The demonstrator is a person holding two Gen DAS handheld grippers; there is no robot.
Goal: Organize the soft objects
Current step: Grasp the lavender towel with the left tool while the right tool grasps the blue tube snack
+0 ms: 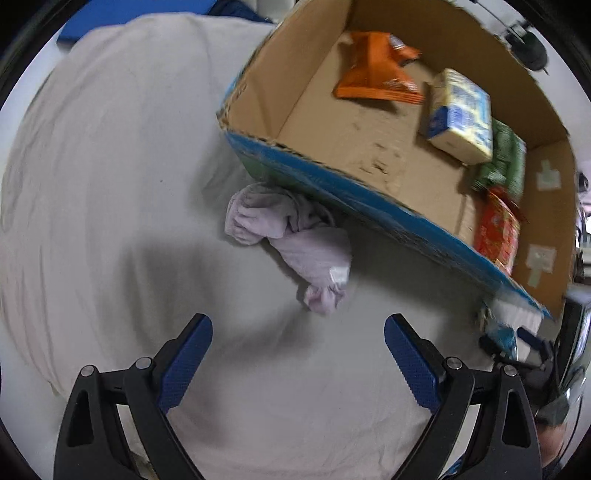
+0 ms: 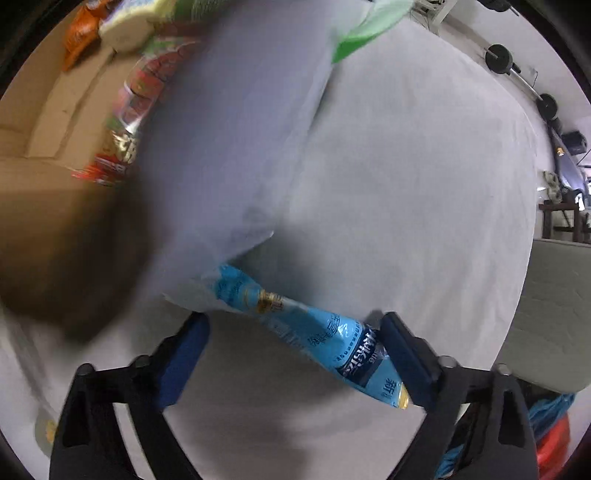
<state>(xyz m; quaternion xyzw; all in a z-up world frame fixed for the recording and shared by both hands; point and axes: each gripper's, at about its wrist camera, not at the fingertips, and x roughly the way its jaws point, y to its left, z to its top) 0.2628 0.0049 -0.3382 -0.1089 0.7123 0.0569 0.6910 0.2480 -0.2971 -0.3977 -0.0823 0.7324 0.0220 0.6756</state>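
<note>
A crumpled lilac cloth [image 1: 291, 236] lies on the white sheet [image 1: 110, 184], against the near wall of a cardboard box [image 1: 369, 147]. My left gripper [image 1: 298, 328] is open and empty, just short of the cloth. The box holds an orange snack bag [image 1: 376, 66], a pale yellow tissue pack [image 1: 461, 114], a green pack [image 1: 506, 162] and a red bag [image 1: 496, 229]. My right gripper [image 2: 293, 328] has its jaws wide apart; a blue and white packet [image 2: 332, 343] lies across them, touching the right finger [image 2: 406, 354]. Whether it is gripped is unclear.
In the right wrist view the box [image 2: 44, 184] with the red bag [image 2: 129, 110] is at the left, blurred. A barbell [image 2: 517, 70] and furniture stand beyond the bed's far edge. A blue mat [image 1: 129, 14] lies behind the bed.
</note>
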